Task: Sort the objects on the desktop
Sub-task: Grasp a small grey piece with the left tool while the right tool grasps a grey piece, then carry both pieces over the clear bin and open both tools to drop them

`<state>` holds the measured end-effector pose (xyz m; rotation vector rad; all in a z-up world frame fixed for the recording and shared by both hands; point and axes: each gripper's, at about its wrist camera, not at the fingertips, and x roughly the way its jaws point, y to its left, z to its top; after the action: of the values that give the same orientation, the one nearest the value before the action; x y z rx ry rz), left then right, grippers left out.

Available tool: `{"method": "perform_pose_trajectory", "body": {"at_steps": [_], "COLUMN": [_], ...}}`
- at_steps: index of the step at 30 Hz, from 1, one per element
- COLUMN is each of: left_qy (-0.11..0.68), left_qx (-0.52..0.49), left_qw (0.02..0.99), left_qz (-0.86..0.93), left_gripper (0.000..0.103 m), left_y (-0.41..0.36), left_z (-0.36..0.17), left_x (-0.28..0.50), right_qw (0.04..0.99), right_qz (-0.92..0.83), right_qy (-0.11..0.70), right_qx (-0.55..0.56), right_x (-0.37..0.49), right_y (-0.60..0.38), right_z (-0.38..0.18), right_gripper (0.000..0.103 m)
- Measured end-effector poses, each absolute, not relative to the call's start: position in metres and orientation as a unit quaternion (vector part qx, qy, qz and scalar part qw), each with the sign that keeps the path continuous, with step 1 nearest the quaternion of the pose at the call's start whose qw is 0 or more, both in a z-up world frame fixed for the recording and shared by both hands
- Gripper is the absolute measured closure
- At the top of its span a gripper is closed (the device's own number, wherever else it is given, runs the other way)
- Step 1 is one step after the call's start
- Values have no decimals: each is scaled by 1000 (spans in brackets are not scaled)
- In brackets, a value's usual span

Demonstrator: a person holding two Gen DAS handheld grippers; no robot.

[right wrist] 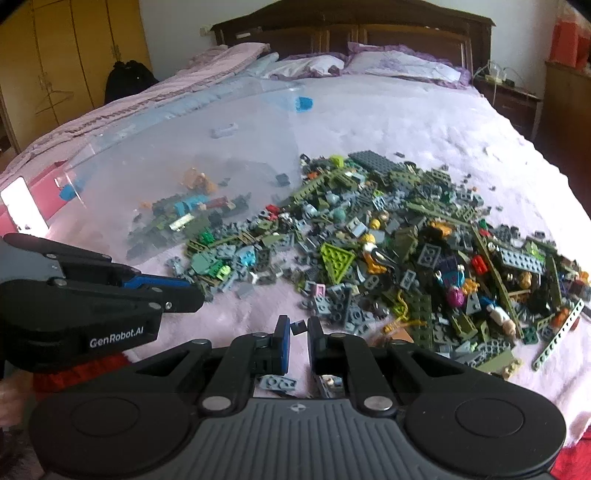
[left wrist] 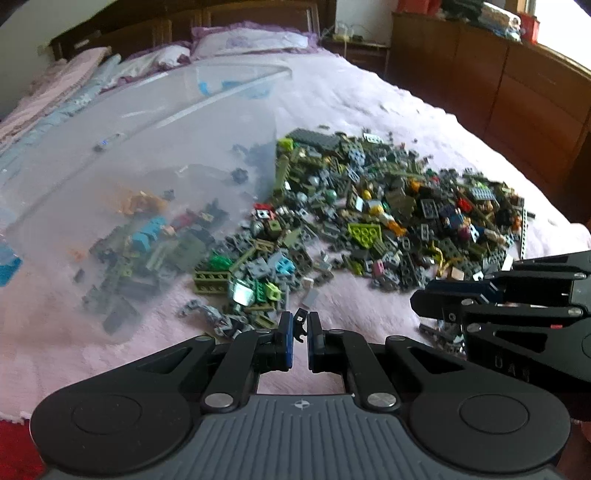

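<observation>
Bricks of hard moulded plastic lie in a broad loose heap on the bed, mostly olive, grey and black, with lime, pink and orange bits scattered through. Shapes vary: studded plates, long perforated beams, a lime wedge plate, small figure parts. The bed's pink cover looks soft and faintly nubbed. Two pillows sit at its head edge against a dark wooden headboard.

A large clear plastic bin, frosted and smooth-walled, lies tipped on its side toward the bed's left edge, its mouth meeting the heap. Inside it rest a smaller cluster of bricks, among them a light blue block, an orange piece and dark olive plates; blur and the cloudy wall make finer detail hard to tell.

The left gripper is clamped on a small dark clip-shaped piece, held above the cover near the bed's foot edge, just in front of the heap. The right gripper is pinched likewise on a small dark grey brick, beside the heap's near fringe. Each gripper has black linkage arms and blue-faced pads.
</observation>
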<state>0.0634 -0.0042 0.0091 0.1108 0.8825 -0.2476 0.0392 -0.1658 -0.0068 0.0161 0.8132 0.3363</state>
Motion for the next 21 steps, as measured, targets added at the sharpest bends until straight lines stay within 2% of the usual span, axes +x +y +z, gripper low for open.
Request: {"method": "perform_pose_trajectory", "body": {"at_steps": [14,21], "left_qy": [397,360], "left_qx": [33,19], "left_qw": [912,931], "left_qz": [-94,-56], "left_gripper": [94,94], "left_y": [12,30], "left_z": [41,79], "left_x": [65,74], "right_qw": [908,916], "right_qz": [194,221], "right_qy": [371,335], "right_qx": [-13,-24], "right_x": [45,63], "right_y": [-144,-131], "right_z": [29,65], "right_gripper": [92,92]}}
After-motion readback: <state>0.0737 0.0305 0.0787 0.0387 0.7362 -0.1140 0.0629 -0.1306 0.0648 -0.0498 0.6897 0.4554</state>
